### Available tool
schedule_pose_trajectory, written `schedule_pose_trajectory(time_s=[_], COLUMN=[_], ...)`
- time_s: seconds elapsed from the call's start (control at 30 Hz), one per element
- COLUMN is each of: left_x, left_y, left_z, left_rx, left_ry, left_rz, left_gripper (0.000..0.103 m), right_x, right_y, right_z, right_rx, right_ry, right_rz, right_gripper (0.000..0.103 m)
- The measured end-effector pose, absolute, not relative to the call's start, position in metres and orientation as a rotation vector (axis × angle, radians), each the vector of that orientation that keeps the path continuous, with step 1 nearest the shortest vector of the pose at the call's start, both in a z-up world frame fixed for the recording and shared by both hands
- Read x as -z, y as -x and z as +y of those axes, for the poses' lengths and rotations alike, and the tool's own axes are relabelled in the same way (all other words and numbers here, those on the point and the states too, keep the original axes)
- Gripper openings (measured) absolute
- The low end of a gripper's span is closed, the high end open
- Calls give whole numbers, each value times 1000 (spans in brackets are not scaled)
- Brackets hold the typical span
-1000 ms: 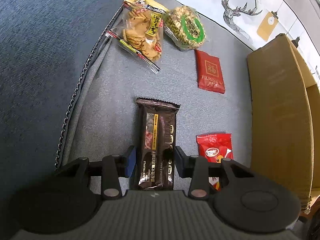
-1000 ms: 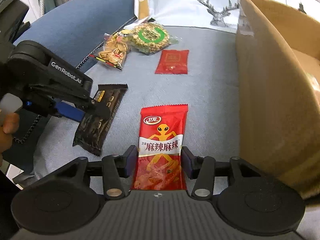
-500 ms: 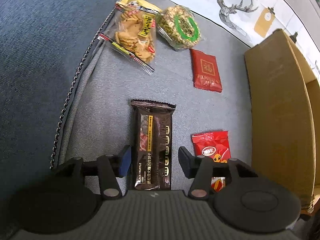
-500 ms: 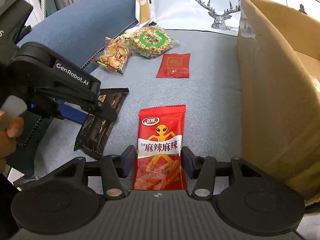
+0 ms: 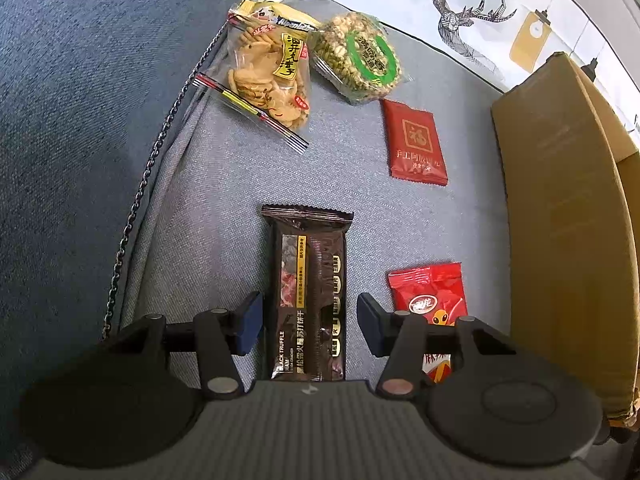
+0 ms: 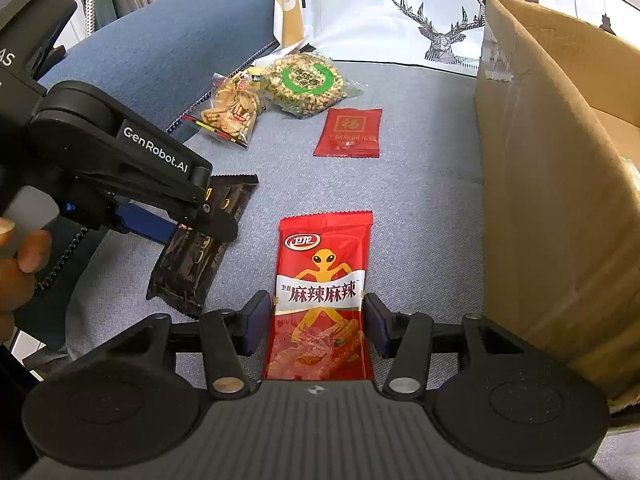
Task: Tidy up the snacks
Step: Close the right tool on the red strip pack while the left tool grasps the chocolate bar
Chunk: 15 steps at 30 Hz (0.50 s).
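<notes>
A dark brown cracker packet (image 5: 310, 264) lies flat on the grey-blue cushion, and my left gripper (image 5: 310, 320) stands open around its near end, both blue pads a little clear of its sides. The right wrist view shows that gripper (image 6: 188, 224) from the side over the same packet (image 6: 188, 272). My right gripper (image 6: 316, 320) is shut on a red spicy-strip packet (image 6: 324, 264), its pads against both long edges. The left wrist view catches only that packet's top (image 5: 430, 296).
An open cardboard box (image 6: 540, 200) stands at the right. Farther back lie a small red sachet (image 6: 350, 132), a clear cracker bag (image 6: 232, 108) and a round green-labelled snack (image 6: 306, 82). A white deer-print cushion (image 6: 400, 20) backs them. A hand (image 6: 16, 264) holds the left gripper.
The left gripper's pads, pressed on the dark packet a second ago, have spread apart and let it go. The right gripper and the red packet have not moved.
</notes>
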<state>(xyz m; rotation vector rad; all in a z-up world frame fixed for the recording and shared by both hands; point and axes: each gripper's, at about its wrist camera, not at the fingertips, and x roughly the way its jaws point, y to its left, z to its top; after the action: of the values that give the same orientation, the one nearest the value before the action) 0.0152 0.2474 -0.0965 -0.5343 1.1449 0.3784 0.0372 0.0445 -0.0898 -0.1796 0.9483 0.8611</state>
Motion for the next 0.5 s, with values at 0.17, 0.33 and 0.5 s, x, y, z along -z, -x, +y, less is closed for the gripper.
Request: schedule_pose_trajectory(time_s=[0.17,0.33,0.5], left_x=[96,96,96], left_y=[-15,-16,-16], left_z=[248,249,249], left_rx=[-381,-381,-381], left_ry=[538,544,542], left_rz=[1141,1139,1138], left_gripper=[56,58,60], right_x=[90,88,89], right_y=[-36,-35,-37], right_z=[46,45,44], right_rx=[-864,-862,-857], right_ry=[194,199,197], right_rz=[941,915,920], right_gripper=[53,48,48])
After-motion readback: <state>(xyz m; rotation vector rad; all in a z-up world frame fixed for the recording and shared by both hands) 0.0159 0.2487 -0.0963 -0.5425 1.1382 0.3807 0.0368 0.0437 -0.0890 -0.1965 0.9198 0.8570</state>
